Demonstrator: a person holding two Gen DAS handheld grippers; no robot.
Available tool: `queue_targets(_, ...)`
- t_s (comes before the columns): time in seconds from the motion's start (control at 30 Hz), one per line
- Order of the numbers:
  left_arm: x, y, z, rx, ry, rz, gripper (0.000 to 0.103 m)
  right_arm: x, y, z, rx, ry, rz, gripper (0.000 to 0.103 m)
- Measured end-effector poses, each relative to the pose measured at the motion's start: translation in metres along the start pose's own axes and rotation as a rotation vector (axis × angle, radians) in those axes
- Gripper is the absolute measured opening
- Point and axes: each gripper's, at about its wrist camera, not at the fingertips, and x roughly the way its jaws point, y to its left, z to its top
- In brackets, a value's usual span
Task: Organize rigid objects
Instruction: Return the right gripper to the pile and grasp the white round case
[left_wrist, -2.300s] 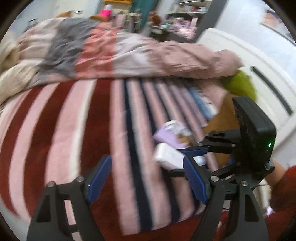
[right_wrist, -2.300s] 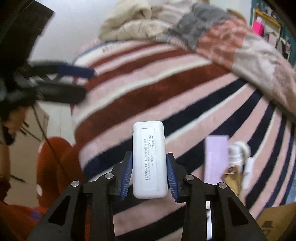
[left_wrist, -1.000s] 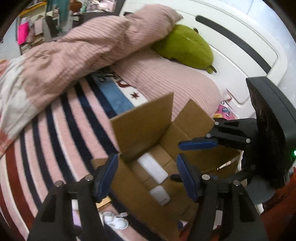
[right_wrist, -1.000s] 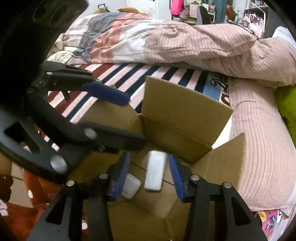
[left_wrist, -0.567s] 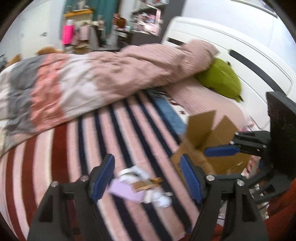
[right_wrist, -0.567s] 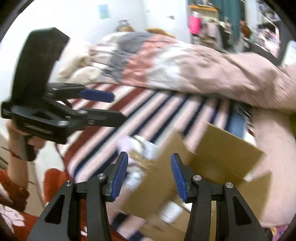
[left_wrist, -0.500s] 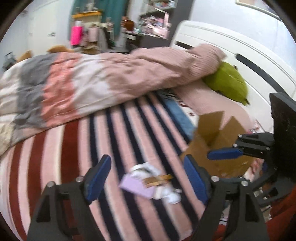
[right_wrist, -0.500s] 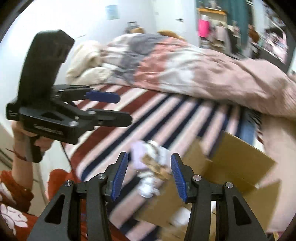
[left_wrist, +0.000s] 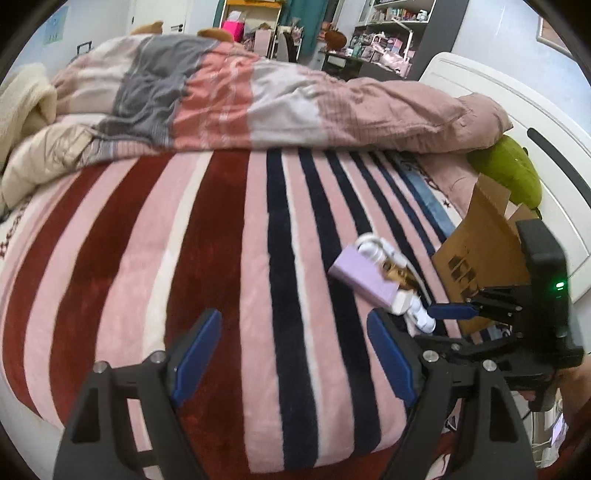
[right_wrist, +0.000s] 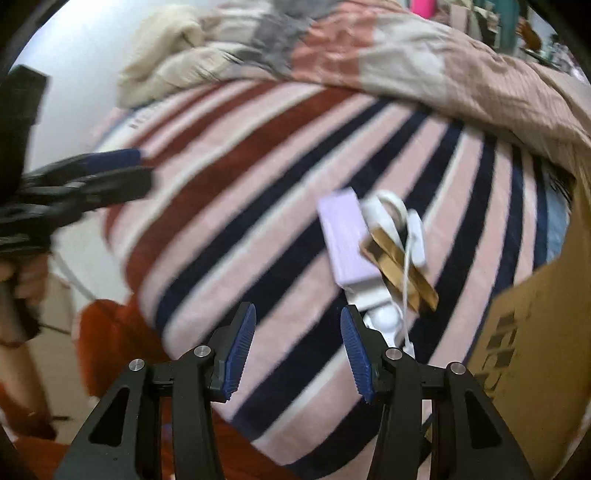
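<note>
Left wrist view: the left gripper (left_wrist: 293, 354) hangs over a striped blanket (left_wrist: 221, 258) with its jaws wide apart and nothing between them; they have just been opening. At about two o'clock from the jaws a small heap of objects lies on the blanket: a lilac box (left_wrist: 364, 275), a white charger with its cable (left_wrist: 373, 247) against the box's far side, a gold strip (left_wrist: 400, 276) across the top, and a small white bottle (left_wrist: 419, 319) at the near end. Just beyond the heap, at three o'clock, stands a cardboard box (left_wrist: 480, 254) with raised flaps. The right gripper (left_wrist: 448, 325) reaches in from the right edge, its blue pad close to the white bottle; whether it touches cannot be told. A crumpled quilt (left_wrist: 258, 96) fills twelve o'clock, and a green pillow (left_wrist: 511, 173) sits behind the cardboard box.

Right wrist view: the right gripper (right_wrist: 297, 343) has its jaws parted and empty above the blanket (right_wrist: 221, 229). The heap lies at one o'clock: lilac box (right_wrist: 343, 236), charger (right_wrist: 395, 218), gold strip (right_wrist: 399, 269), white bottle (right_wrist: 384, 317) just beside the right-hand finger. The cardboard box (right_wrist: 535, 332) fills three to four o'clock. The left gripper (right_wrist: 122, 173), blurred, is at nine o'clock, with a hand (right_wrist: 26, 277) below it.
</note>
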Motion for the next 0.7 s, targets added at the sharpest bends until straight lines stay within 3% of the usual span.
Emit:
queue_targets(0.23,0.003,-0.002,-0.008,0.006,-0.001,-0.013,0.078,0.027,-0.011,-0.019,0.039,-0.020,-0.224,0.044)
queue_targets(0.53,0.003,-0.001,-0.005,0.000,-0.003,-0.009,0.078,0.048,-0.031,-0.021,0.069,0.012,-0.222,0.043)
queue_targets(0.6,0.003,-0.002,-0.005,0.003,-0.003,-0.010,0.078,0.049,-0.030,-0.022,0.056,0.015,-0.215,0.027)
queue_targets(0.7,0.001,-0.007,-0.003,0.010,-0.002,-0.022,0.078,0.044,-0.023,-0.023,0.021,0.003,-0.234,0.027)
